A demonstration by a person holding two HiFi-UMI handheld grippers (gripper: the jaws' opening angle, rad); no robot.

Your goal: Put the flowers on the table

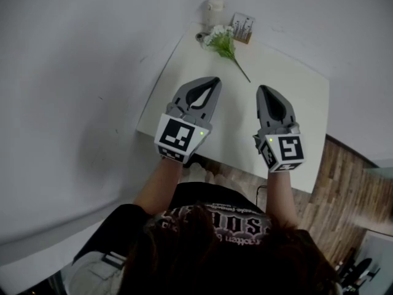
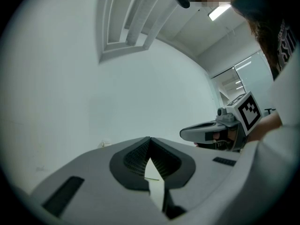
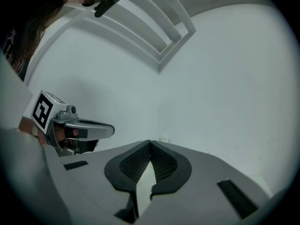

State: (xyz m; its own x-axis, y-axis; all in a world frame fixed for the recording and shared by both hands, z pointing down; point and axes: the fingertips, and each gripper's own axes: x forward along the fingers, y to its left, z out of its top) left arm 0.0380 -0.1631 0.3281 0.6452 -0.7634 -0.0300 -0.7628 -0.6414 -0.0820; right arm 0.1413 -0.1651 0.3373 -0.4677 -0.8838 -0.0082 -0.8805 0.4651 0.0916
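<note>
A small bunch of white flowers with green leaves lies on the white table near its far edge, its thin stem pointing toward me. My left gripper is held over the table's near half, shut and empty, its tips short of the stem's end. My right gripper hovers beside it to the right, also shut with nothing in it. In the left gripper view the jaws meet at the tips against a bare wall, and the right gripper view shows the same. Neither gripper touches the flowers.
A white vase-like object and a small printed box stand at the table's far edge, close to the flowers. The white wall runs along the table's left. Wooden floor shows to the right, past the table's edge.
</note>
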